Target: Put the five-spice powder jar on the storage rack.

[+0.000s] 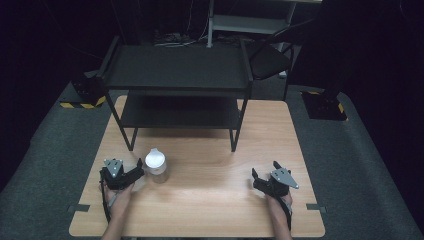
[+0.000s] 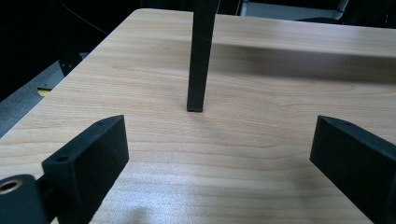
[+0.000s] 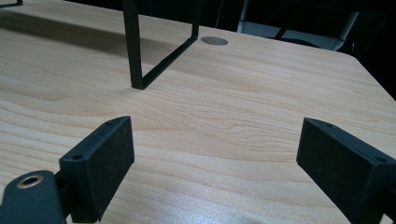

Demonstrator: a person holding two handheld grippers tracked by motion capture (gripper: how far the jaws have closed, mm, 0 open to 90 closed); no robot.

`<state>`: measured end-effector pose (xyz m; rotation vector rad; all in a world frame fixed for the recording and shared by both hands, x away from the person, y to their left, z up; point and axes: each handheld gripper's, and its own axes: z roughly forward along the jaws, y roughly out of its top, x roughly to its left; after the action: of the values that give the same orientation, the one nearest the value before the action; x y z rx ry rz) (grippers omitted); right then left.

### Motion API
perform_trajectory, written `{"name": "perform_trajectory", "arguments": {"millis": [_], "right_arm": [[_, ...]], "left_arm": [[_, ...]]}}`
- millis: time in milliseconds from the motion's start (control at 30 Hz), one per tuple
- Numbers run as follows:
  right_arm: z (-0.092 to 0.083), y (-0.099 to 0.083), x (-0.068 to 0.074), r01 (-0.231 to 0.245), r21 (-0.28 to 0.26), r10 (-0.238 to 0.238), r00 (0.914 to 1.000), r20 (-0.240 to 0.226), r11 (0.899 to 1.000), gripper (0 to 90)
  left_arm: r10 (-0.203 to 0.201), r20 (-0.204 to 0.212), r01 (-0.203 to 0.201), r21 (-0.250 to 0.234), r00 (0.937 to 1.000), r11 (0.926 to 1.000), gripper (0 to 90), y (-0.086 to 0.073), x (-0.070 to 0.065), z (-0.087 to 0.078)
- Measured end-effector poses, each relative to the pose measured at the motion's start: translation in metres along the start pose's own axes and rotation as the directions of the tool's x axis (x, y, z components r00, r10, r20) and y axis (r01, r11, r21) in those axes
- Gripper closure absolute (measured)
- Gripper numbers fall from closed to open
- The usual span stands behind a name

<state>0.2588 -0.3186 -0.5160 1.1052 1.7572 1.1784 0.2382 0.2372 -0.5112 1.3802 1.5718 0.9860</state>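
The left tongs [image 1: 131,172] rest low on the counter [image 1: 210,200], held in the person's left hand [image 1: 117,197], jaws spread wide with nothing between them. In the left gripper view the tongs [image 2: 219,154] frame bare wood, and a black rack leg [image 2: 200,56] stands straight ahead of them, past the tips.

A small bottle [image 1: 156,166] with a white cap stands upright just to the right of the left tongs, very near the right jaw tip (whether it touches is too fine to tell from the high view). It sits between the two tongs but much closer to the left ones, and well apart from the right.

The right tongs [image 1: 265,175] lie near the counter's right side in the right hand [image 1: 280,202], jaws likewise wide apart and empty. In the right gripper view the tongs [image 3: 215,158] frame plain wood, with another rack leg [image 3: 133,46] ahead and to their left.

The black rack [image 1: 177,70] stands beyond both tongs, at the far half of the counter.
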Motion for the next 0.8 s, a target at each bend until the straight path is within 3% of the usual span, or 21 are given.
{"name": "perform_trajectory", "arguments": {"millis": [400,800], "right_arm": [[-0.0001,-0.0002,-0.0001,-0.005,-0.001,0.005,1.0,0.001,1.0,10.5],[0.0,-0.0001,0.0002,-0.005,-0.001,0.005,1.0,0.003,1.0,10.5]], "left_arm": [[0.011,0.006,-0.011,0.014,0.9999,0.9998,4.7,0.0024,0.0006,0.0009],[-0.003,0.016,0.003,0.018,0.9999,0.9998,4.7,0.003,0.0054,-0.0052]]}}
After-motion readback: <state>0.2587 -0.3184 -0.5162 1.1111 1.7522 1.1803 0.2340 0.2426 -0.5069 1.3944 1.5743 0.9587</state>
